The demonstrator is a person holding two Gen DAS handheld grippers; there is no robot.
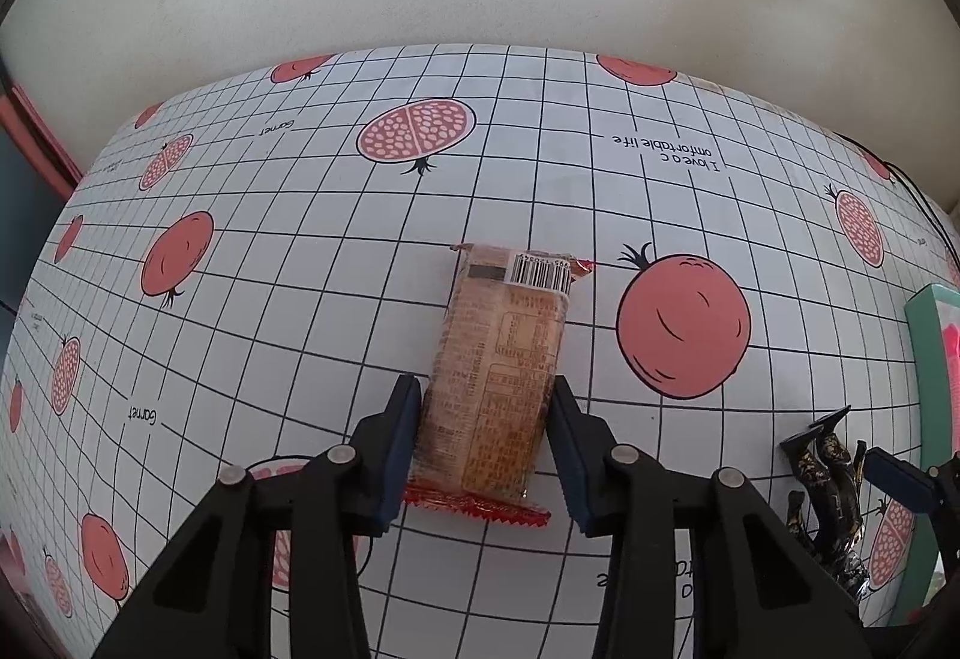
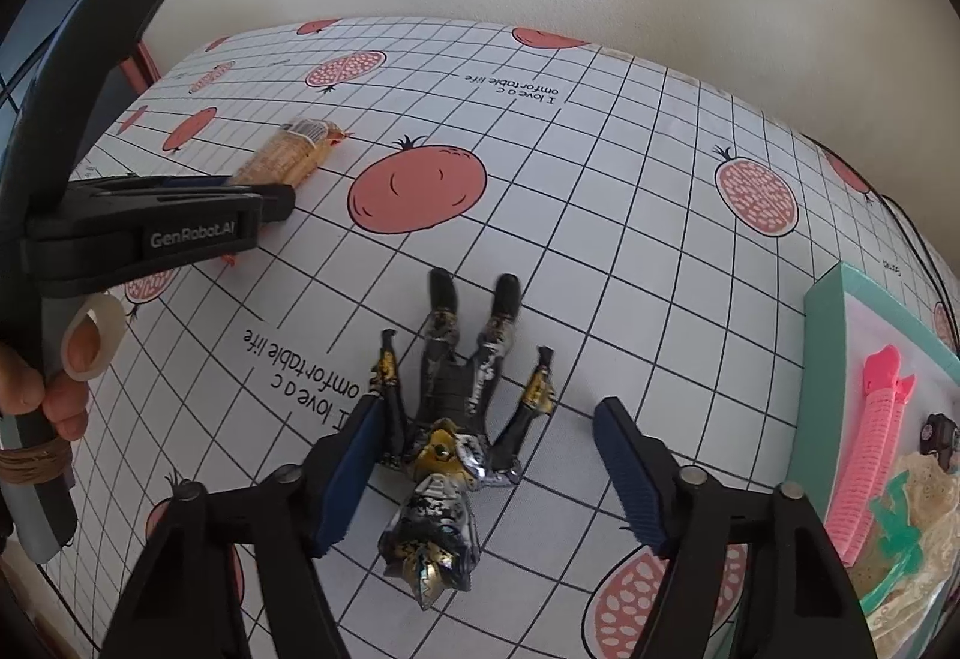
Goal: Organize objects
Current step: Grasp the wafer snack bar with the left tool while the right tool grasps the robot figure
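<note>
At right, a green tray [image 2: 825, 323] held a pink comb [image 2: 867, 455]; left jaws gripped a snack [image 1: 498, 377], right jaws gaped around a figure [image 2: 456, 419].

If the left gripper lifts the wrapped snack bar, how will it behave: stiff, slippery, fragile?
The snack bar lies flat, holding a straight block shape, so it probably lifts rigidly. Its glossy wrapper may slip against the left gripper's fingers. The contents look like wafer or biscuit, so hard squeezing might crack them.

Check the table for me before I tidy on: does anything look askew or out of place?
The action figure lies flat on its back on the tablecloth, limbs splayed, not standing. The snack packet also lies loose outside the teal box.
</note>
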